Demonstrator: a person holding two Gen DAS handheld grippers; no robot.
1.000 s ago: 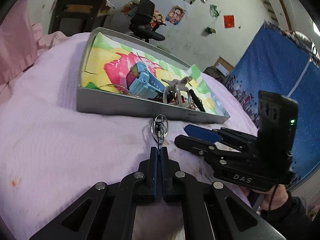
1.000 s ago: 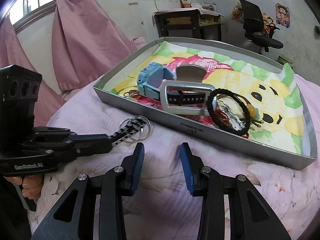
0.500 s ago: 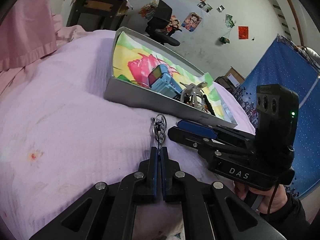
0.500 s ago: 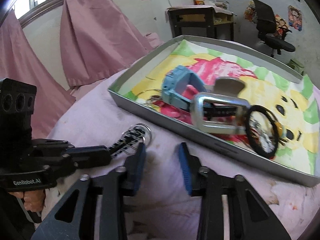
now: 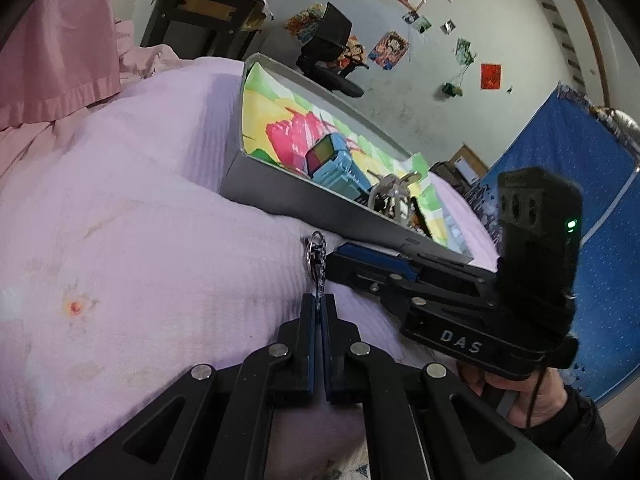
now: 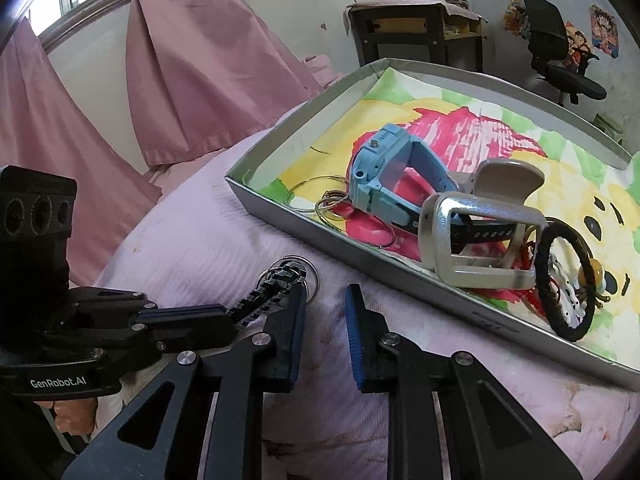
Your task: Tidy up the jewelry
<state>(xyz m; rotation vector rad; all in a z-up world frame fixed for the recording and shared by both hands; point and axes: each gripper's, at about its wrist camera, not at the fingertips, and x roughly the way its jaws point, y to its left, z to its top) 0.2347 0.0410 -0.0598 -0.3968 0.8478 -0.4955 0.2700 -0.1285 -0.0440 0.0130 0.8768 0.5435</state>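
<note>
The left gripper (image 5: 319, 312) clamps the keyring chain (image 6: 267, 292) above the bedspread (image 5: 140, 264), at 7 o'clock from the tray (image 6: 360, 254). The right gripper (image 6: 325, 320) jaws are closing, empty. Risk: the rings snag the tray wall.

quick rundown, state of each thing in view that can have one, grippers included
left gripper: shut on the keychain
keychain: held by its strap above the pink bedcover, rings at the far end, outside the tray
right gripper: jaws closing, nothing between them
tray: open-topped, on the bedcover
blue watch: in the tray, strap looped
silver buckle: in the tray, standing on edge
black ring: in the tray, upright
</note>
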